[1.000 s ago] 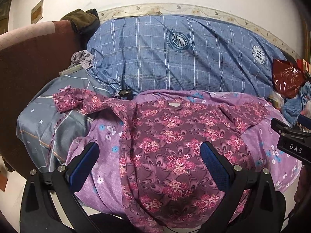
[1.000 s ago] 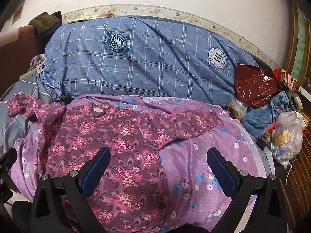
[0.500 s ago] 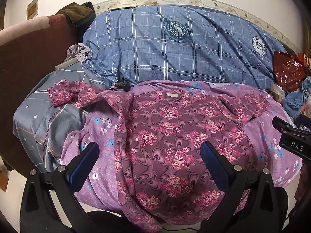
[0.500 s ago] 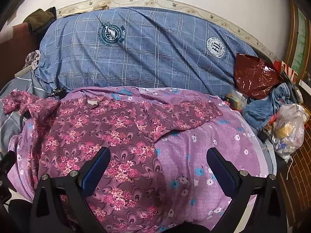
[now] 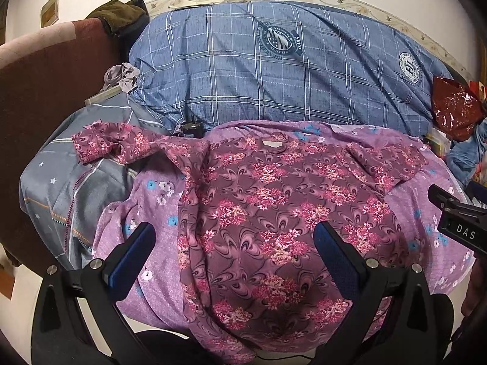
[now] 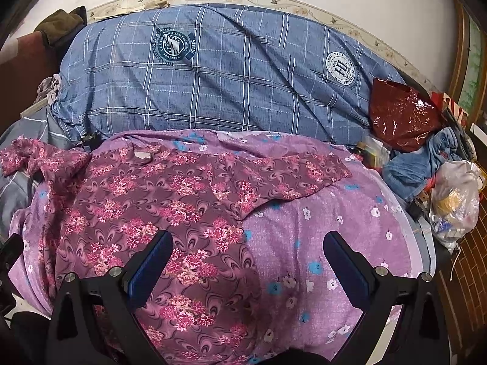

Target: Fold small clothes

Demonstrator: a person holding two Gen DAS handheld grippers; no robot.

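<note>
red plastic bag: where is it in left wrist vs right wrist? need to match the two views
Left wrist: red plastic bag sits at the far right edge, just past the right end of the blue plaid duvet.
Right wrist: red plastic bag sits right of centre in the upper half, above a crumpled denim piece.
Shared landmark: the round white HL emblem on the duvet, up and left of the bag in both views.

Bedspread: lilac floral sheet (image 6: 341,237) over the near surface.
Behind it: blue plaid duvet (image 5: 274,70) with round crests, against the wall.
Left: grey star-print cover (image 5: 67,188); olive cloth (image 5: 118,15) on the maroon headboard (image 5: 45,91).
Right: dark red plastic bag (image 6: 401,115), crumpled denim (image 6: 423,164), clear plastic bag (image 6: 453,200).
</note>
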